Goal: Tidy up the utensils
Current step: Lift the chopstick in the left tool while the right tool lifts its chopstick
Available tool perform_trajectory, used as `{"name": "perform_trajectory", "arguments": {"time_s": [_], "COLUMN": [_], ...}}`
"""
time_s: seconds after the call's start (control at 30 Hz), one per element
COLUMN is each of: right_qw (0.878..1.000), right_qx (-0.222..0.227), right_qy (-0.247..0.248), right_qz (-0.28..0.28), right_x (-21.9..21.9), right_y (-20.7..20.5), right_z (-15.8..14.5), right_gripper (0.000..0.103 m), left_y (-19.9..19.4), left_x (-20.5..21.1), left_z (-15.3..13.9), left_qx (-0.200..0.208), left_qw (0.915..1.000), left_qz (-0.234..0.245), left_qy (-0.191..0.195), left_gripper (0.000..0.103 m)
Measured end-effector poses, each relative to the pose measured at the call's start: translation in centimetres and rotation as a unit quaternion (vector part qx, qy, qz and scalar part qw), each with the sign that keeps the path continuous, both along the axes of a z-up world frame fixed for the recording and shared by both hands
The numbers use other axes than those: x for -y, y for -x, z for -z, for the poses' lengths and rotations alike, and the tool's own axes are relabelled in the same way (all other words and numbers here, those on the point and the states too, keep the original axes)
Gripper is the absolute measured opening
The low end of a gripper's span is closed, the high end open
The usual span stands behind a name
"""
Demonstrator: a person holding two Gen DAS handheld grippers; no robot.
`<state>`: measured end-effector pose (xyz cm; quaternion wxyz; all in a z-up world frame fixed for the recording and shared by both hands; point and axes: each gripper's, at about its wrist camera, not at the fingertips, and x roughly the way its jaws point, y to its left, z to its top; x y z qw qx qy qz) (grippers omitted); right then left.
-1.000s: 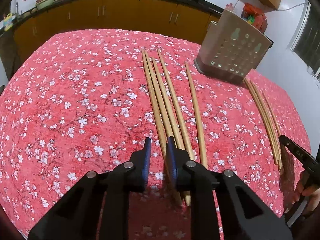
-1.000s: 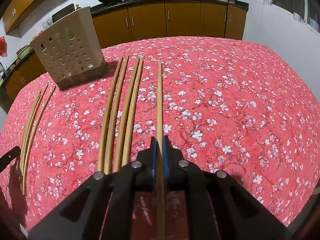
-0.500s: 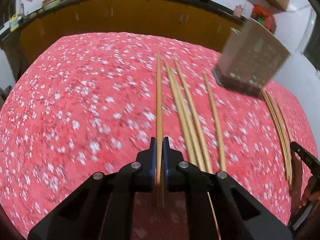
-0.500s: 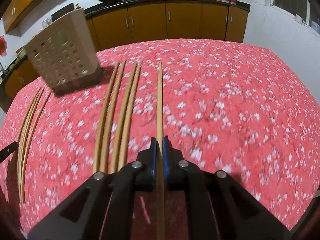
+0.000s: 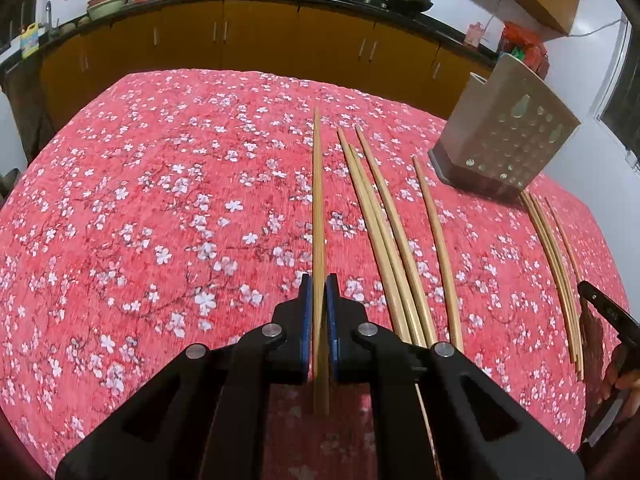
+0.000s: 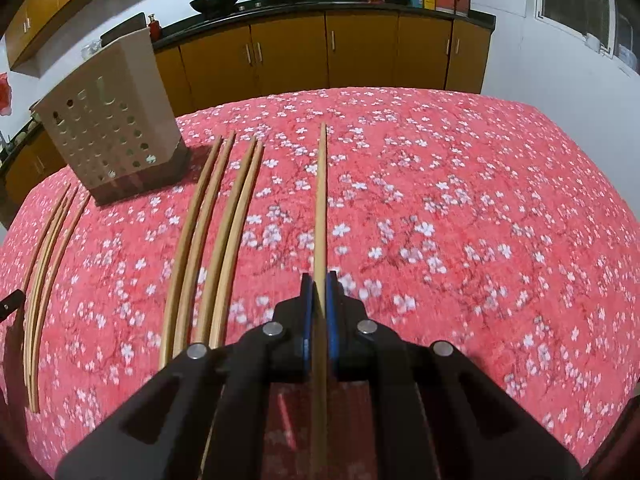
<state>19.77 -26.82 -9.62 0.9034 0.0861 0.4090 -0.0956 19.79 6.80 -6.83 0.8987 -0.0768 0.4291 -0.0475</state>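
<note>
My left gripper [image 5: 319,286] is shut on a long wooden chopstick [image 5: 318,200] that points forward over the red floral tablecloth. To its right several loose chopsticks [image 5: 384,232] lie on the cloth. My right gripper [image 6: 319,283] is shut on another wooden chopstick [image 6: 321,196], also pointing forward. Several chopsticks [image 6: 208,232] lie to its left. A beige perforated utensil holder [image 5: 506,140] stands at the far right in the left wrist view and at the far left in the right wrist view [image 6: 106,128].
A thin bundle of chopsticks [image 5: 556,264] lies by the table's right edge, and shows at the left edge in the right wrist view [image 6: 44,280]. Orange kitchen cabinets [image 6: 320,52] with woks on the counter stand behind the table.
My left gripper was open beside the chopsticks; it has shut on one and lifted it apart from the others. My right gripper has kept its chopstick and shifted slightly.
</note>
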Motion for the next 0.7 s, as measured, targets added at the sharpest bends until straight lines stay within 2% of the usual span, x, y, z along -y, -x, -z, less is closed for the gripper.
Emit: {"name": "perform_trajectory", "arguments": {"time_s": [0.13,0.27,0.57,0.7], "right_qw": [1.0,1.0,0.997,0.992], "right_qx": [-0.001,0.008,0.082,0.122], "right_qy": [0.001,-0.005,0.001,0.006], "right_qz": [-0.003,-0.002,-0.001,-0.001], "right_x": [-0.2,-0.1,0.4,0.5], "right_y": [0.2,0.7,2.6,2.9], "right_z": [0.0,-0.8,-6.8,-9.5], "right_gripper": [0.008,0.008,0.008,0.008], "left_y": [0.1,0.0,1.0,1.0], "left_x": [0.5,0.2,-0.8,-1.6], "left_z": [0.0,-0.4,-5.3,-8.0], "left_qx": [0.005,-0.003,0.06,0.093], "left_qw": [0.9998,0.9999,0.998,0.9955], "left_qz": [0.002,-0.003,-0.008,-0.017], "left_qy": [-0.018,-0.015,-0.018,-0.005], "left_gripper": [0.008,0.008,0.008,0.007]}}
